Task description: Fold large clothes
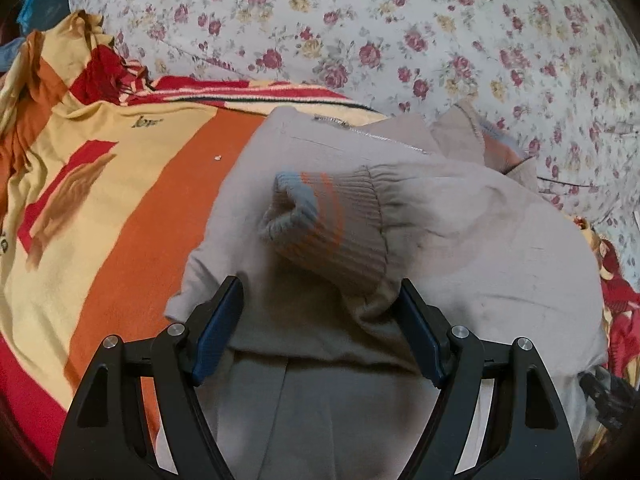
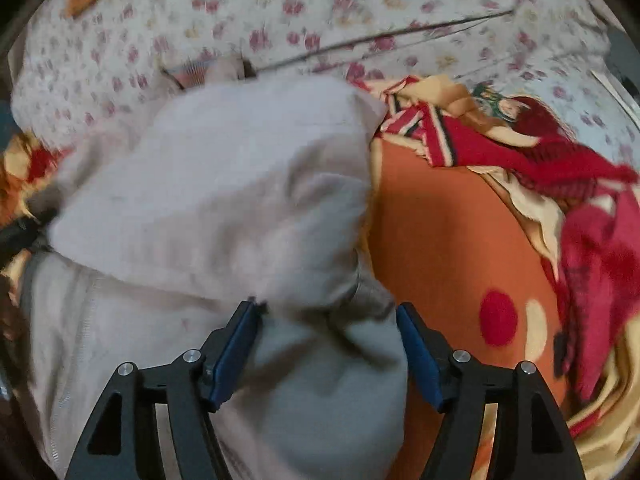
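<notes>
The left gripper has its 2 fingers apart, gripping nothing, with the grey jacket lying loose between them. Just above, at frame centre, the striped cuff of 1 sleeve lies across the jacket's body, probably to narrow it for the next fold. The right gripper also has its fingers spread, a bunched fold of jacket between them but not pinched (the view is blurred). The jacket lies on an orange and yellow blanket, which gives a flat folding surface; a flowered sheet fills the upper frame.
</notes>
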`<action>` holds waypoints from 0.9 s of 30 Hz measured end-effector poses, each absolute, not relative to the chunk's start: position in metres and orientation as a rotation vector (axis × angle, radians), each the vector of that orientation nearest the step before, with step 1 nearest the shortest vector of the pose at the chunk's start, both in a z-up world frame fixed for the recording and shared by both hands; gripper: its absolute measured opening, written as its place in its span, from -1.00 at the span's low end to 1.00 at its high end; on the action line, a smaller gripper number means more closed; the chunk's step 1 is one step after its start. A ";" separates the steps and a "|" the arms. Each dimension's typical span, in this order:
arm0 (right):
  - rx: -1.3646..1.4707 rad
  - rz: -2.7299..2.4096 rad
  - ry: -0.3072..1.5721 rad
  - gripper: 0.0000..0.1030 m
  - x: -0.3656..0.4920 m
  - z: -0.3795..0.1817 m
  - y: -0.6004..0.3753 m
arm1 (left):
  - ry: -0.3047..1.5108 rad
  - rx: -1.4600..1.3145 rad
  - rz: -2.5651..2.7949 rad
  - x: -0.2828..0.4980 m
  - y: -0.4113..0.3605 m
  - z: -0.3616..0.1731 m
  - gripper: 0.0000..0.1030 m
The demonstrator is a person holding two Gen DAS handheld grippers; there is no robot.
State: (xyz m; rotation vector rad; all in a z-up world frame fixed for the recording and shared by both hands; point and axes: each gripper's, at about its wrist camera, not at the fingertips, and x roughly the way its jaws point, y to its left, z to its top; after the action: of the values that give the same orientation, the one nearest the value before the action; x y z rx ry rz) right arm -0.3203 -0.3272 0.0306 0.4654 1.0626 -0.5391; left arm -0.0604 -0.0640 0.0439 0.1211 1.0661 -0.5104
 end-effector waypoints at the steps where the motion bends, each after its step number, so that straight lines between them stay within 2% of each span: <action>1: 0.484 -0.536 1.044 0.33 -0.328 0.037 -0.324 | 1.058 0.116 -0.524 -0.064 -0.062 0.048 0.50; 7: 0.430 -0.529 0.967 0.37 -0.363 0.068 -0.302 | 1.000 0.095 -0.573 -0.089 -0.045 0.074 0.50; 14: 0.523 -0.457 0.912 0.41 -0.396 0.067 -0.278 | 0.850 0.195 -0.506 -0.128 -0.021 0.098 0.50; 24: 0.538 -0.445 0.937 0.41 -0.436 0.052 -0.256 | 0.900 0.218 -0.523 -0.160 0.012 0.085 0.50; 27: 0.544 -0.455 0.943 0.51 -0.445 0.046 -0.254 | 0.948 0.186 -0.548 -0.167 0.022 0.080 0.50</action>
State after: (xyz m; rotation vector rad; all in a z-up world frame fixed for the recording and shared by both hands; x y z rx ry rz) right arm -0.4447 -0.2538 0.0463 0.5438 0.9427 -0.4553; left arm -0.1671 0.0221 0.0799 0.1857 0.9480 -0.5480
